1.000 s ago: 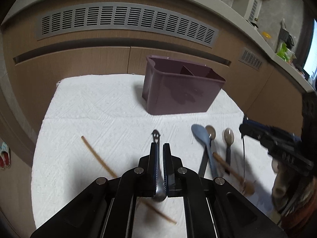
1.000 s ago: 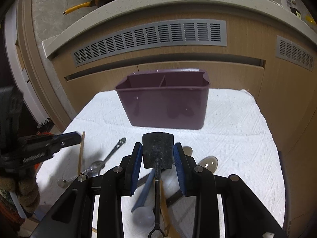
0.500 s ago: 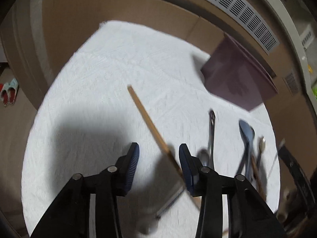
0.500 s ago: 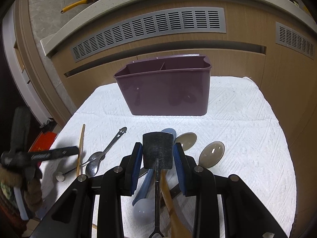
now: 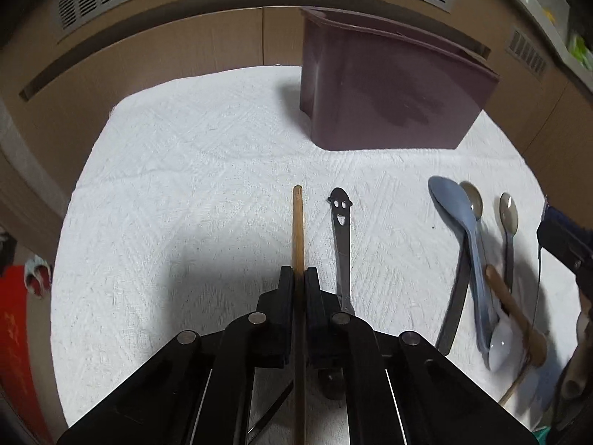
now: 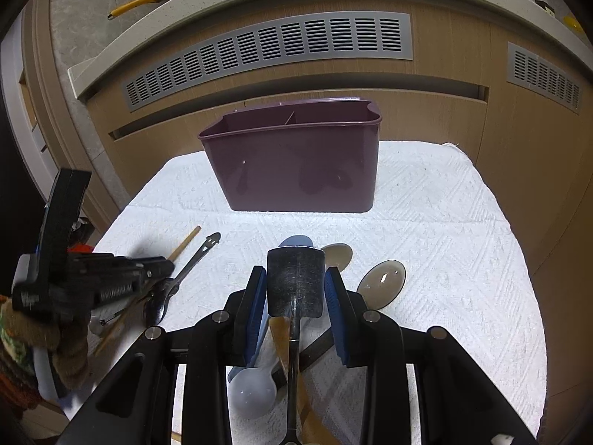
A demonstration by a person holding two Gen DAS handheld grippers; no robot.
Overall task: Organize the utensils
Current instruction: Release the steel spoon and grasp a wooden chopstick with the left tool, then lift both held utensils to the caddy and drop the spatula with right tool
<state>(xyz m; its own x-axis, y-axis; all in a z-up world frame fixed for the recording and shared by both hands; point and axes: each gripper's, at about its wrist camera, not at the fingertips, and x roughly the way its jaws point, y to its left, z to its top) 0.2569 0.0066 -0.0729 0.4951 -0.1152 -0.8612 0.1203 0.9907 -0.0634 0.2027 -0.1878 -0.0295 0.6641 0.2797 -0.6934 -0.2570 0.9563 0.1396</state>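
I see the white towel (image 5: pixel 192 170) covering the table, with the purple caddy (image 6: pixel 296 167) upright at its far side. My right gripper (image 6: pixel 296 289) grips a black spatula (image 6: pixel 295 282) above the spoon pile (image 6: pixel 381 282). My left gripper (image 5: pixel 298 278) is clamped on a wooden chopstick (image 5: pixel 297 230), the smiley-handled utensil (image 5: pixel 341 222) lying just beside.

Left gripper (image 5: pixel 298 278) dropped the spoon (image 5: pixel 341 244), now seemingly clamps chopstick (image 5: pixel 297 222).

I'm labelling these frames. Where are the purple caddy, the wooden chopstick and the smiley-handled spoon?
purple caddy (image 6: pixel 296 170): right wrist view, front wall.
wooden chopstick (image 5: pixel 297 222): left wrist view, bare shaft.
smiley-handled spoon (image 5: pixel 341 218): left wrist view, handle end.
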